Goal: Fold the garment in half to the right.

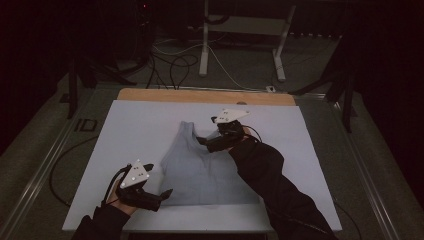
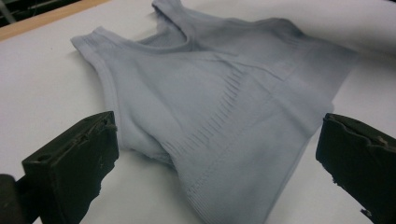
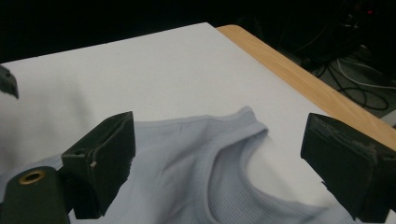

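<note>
Both pairs of jaws stand wide apart and hold nothing. I have the left gripper at the lower left corner of the pale blue tank top and the right gripper over its shoulder strap. It lies flat on the white tabletop.

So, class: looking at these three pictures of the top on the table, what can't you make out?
- High view: the top's right shoulder, hidden behind the right gripper and sleeve.
- Left gripper view: the top's hem corner, cut off by the bottom edge.
- Right gripper view: the top's lower half, cut off by the bottom edge.
- High view: the room beyond the table, too dark.
</note>
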### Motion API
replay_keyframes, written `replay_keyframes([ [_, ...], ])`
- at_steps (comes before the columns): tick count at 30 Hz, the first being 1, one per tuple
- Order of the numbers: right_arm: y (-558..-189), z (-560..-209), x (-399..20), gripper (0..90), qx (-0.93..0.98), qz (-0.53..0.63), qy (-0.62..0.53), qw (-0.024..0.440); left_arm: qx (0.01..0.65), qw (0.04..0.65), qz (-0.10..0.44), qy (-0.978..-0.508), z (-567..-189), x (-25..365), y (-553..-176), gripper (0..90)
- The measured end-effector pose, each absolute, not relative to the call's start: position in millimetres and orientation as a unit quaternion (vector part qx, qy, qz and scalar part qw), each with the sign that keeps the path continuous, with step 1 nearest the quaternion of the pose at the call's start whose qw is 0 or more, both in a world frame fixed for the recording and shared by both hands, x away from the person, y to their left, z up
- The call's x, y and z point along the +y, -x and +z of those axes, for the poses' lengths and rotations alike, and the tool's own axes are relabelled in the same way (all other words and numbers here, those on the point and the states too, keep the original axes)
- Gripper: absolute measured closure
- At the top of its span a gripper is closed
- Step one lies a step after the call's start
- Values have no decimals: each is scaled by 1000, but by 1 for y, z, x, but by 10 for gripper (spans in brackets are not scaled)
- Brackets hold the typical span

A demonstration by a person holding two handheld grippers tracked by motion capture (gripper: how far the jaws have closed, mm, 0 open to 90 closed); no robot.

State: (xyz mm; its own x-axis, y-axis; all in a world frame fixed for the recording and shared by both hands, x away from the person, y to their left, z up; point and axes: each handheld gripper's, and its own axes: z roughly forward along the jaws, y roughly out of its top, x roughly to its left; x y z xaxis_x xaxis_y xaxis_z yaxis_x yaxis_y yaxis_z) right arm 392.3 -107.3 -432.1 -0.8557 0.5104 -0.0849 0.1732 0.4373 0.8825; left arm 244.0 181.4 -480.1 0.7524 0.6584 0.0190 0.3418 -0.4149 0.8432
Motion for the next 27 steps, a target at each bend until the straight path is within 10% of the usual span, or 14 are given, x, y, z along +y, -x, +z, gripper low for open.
replay_keyframes([
  [27,-443,-470,-39,102,851,459,-214,139,352,378,129,-847,-516,173,-252,14],
])
